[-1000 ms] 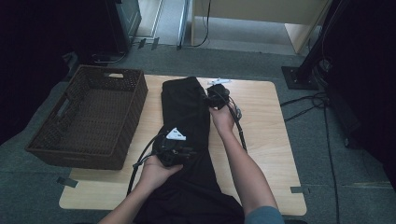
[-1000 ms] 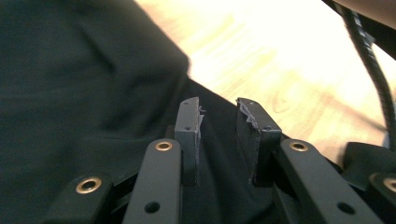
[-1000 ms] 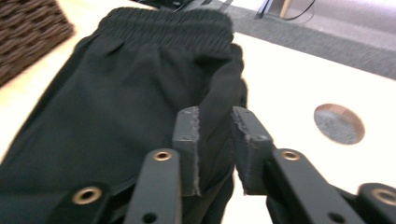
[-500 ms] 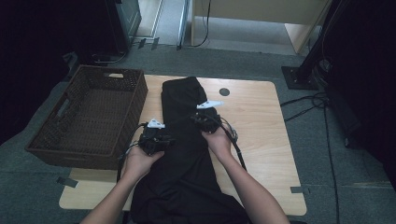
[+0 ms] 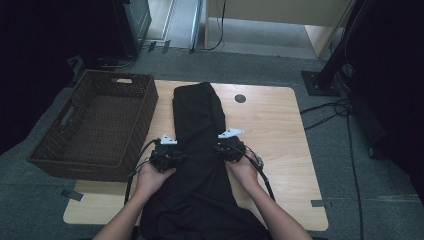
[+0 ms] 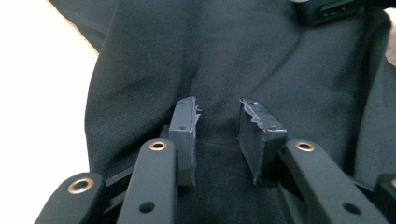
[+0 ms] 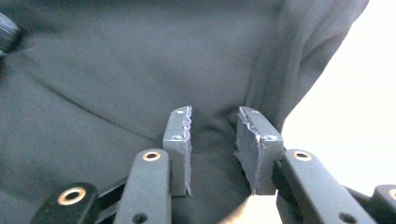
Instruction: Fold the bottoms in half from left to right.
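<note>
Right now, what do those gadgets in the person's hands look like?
Each is a chunky black hand-held unit: the left claw and right claw both carry a pale grey three-cornered plate on top and trail a black cable. Up close, dark blue-grey pads sit on black arms with brass-coloured rivets. The forearms are bare.

We note black cloth, folded into a long strip, flat lengthwise on table centre, near end overhanging.

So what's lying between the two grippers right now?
In the high view, black cloth spans the gap between left gripper and right gripper.
</note>
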The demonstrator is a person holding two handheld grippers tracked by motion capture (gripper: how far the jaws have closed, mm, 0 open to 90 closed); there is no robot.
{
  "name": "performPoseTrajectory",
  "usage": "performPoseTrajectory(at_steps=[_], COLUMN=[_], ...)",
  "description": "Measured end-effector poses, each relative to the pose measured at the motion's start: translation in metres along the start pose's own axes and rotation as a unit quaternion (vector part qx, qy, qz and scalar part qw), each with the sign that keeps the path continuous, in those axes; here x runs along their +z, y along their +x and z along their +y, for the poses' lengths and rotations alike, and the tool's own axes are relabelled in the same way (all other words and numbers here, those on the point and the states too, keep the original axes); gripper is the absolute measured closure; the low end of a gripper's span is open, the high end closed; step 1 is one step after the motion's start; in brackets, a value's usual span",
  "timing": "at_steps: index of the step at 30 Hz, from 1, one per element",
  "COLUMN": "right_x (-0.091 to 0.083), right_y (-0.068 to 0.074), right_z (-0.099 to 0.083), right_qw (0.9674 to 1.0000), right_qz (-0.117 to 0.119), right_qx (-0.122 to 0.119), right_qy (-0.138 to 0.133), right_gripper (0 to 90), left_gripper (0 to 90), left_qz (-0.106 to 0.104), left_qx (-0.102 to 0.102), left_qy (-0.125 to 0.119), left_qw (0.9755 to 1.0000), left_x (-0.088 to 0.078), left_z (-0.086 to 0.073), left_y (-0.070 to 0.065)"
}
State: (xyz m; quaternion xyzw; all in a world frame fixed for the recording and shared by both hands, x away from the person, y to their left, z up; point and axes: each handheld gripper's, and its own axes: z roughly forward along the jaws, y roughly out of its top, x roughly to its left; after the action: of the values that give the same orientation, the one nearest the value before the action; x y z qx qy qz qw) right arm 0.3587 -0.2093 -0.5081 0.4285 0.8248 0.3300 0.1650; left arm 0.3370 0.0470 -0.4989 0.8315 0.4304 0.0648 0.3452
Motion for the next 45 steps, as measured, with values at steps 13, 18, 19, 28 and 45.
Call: performPoseTrajectory(at_steps=[13,18,19,28,45], right_x=[-0.02,-0.013,-0.013,-0.002,0.045], right_y=[0.018,0.028,0.028,0.016,-0.037], right_z=[-0.012,-0.02,-0.02,-0.015,0.037], right_qw=[0.999,0.999,0.9991,0.9989,0.9951], right_qz=[0.033,0.036,0.035,0.009,-0.046], right_qx=[0.011,0.01,0.007,0.018,0.074], right_qy=[-0.028,-0.023,-0.023,-0.043,-0.046], right_gripper=[68.8,67.3,67.3,69.2,69.6], left_gripper=[60.9,64.1,65.8,71.3,73.8], left_qz=[0.014,0.033,0.033,0.038,0.071], left_qx=[0.017,0.019,0.015,-0.011,-0.033], left_qy=[0.01,-0.003,-0.007,-0.022,-0.004], left_qw=[0.9997,0.9993,0.9993,0.999,0.9969], left_x=[0.003,0.006,0.007,0.026,0.077], left_z=[-0.003,-0.002,-0.002,0.021,0.104], left_y=[-0.009,-0.01,-0.008,0.006,0.052])
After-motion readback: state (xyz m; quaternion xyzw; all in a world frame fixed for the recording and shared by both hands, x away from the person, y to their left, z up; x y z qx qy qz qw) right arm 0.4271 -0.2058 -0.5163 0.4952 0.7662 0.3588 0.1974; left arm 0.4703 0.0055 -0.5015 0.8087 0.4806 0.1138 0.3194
